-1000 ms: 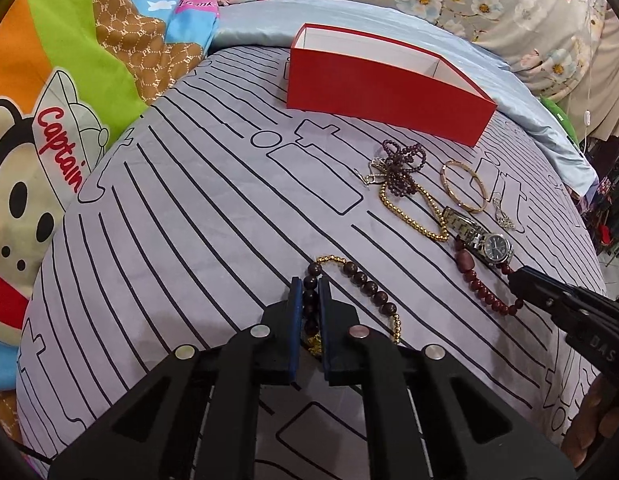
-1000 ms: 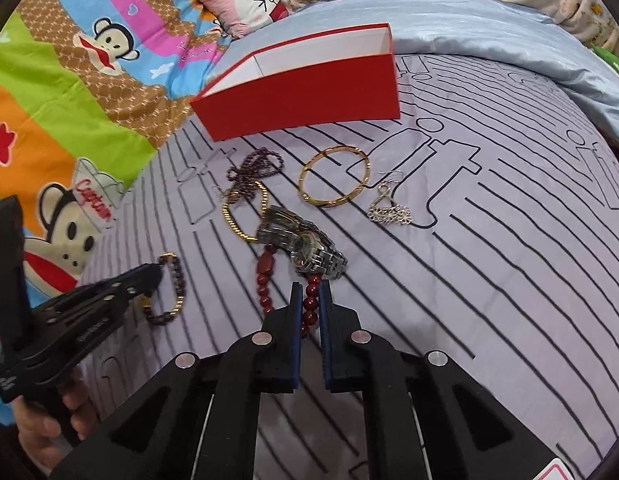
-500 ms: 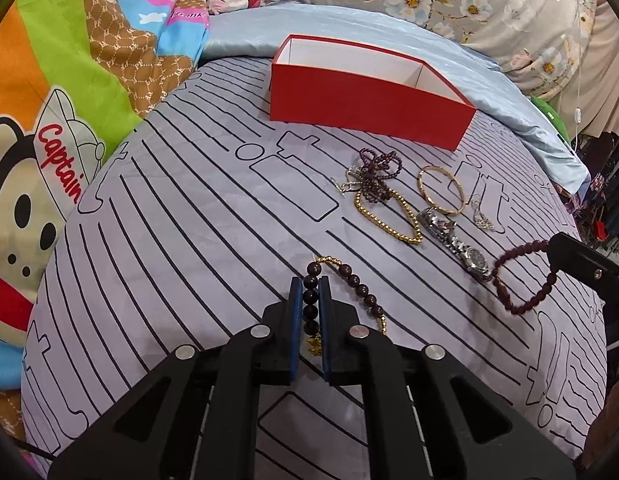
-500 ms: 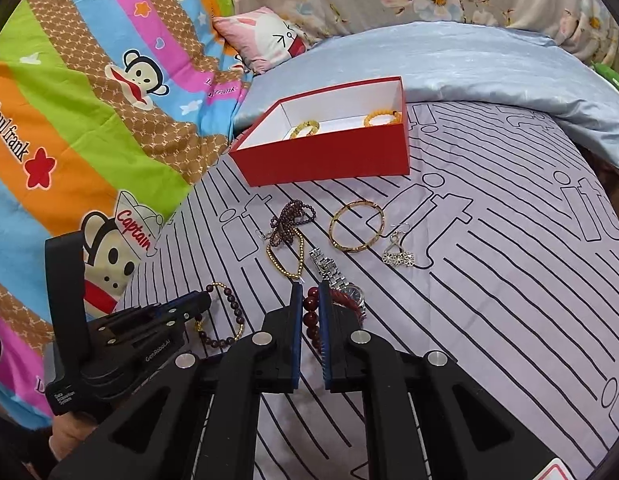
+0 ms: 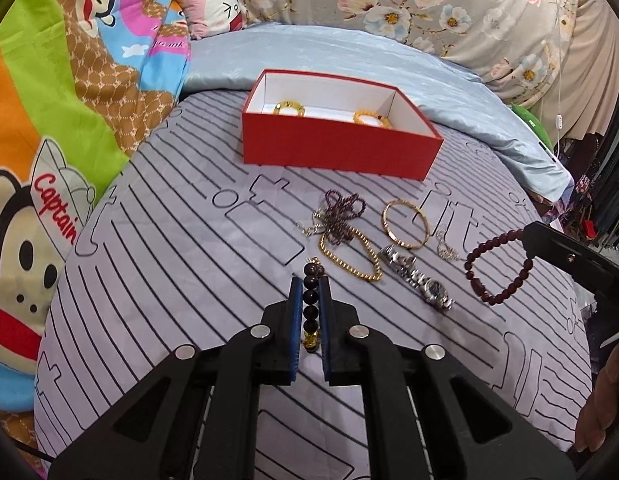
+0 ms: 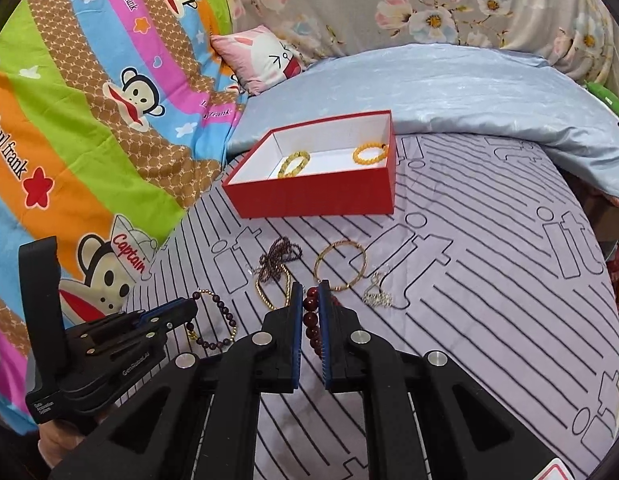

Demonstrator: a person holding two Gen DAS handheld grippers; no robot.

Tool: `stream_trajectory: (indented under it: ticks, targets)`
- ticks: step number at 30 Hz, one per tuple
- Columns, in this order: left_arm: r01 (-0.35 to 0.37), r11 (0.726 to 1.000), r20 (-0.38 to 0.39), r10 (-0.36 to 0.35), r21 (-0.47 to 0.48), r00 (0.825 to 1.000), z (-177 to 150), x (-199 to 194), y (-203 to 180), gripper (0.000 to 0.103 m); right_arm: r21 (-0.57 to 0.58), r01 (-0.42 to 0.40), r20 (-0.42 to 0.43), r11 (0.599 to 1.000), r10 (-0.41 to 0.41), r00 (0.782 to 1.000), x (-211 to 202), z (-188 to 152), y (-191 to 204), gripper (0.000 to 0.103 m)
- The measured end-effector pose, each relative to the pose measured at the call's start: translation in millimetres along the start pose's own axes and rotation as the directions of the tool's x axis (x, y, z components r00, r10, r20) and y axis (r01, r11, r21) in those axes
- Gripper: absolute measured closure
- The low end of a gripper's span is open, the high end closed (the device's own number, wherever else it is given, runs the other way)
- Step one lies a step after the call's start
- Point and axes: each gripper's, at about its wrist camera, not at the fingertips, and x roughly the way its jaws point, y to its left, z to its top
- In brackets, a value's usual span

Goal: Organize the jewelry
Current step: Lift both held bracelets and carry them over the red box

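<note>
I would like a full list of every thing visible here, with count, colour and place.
Box: one, red outside, white inside, far on the striped sheet.
Yellow bead bracelets: two, in the box.
Dark purple necklace: one, before the box.
Gold chain: one, under it.
Gold bangle: one, beside them.
Watch: one, silver, nearest.
Silver trinket: one, right of the bangle.
Dark bead bracelet: one, hanging in the left tool.
Red bead bracelet: one, hanging in the right tool.
Hand: one, right edge.

Matte black handheld grippers with blue-lined fingers

Left gripper [image 5: 310,280] and right gripper [image 6: 310,286] show round silver screw heads on angular black arms with triangular cut-outs; white lettering marks the left gripper's side.
</note>
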Motion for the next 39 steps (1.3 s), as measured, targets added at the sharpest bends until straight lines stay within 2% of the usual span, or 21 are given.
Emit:
stream_trajectory:
  ticks: [11, 22, 30, 39]
  targets:
    - [0.012, 0.999, 0.096, -0.015, 0.038, 0.995, 49.9, -8.0, -14.2, 0.095, -0.05, 0.02, 0.066, 0.999, -0.017, 0.998, 4.1, 43.6, 3.8, 0.095]
    - [-0.004, 0.998, 0.173, -0.008, 0.065, 0.985, 120.0, 12.3, -19.4, 0.095, -0.104, 0.032, 0.112, 0.994, -0.02, 0.993, 36.3, 113.9, 9.6, 0.095]
    - [-0.001, 0.998, 0.177, -0.009, 0.06, 0.984, 168.0, 52.9, -12.1, 0.095, -0.106, 0.011, 0.114, 0.994, 0.001, 0.994, 79.6, 154.1, 7.1, 0.095]
    - [0.001, 0.999, 0.124, -0.006, 0.045, 0.992, 180.4, 103.3, -3.2, 0.095, -0.057, -0.04, 0.034, 0.998, 0.042, 0.999, 137.8, 158.4, -4.7, 0.095]
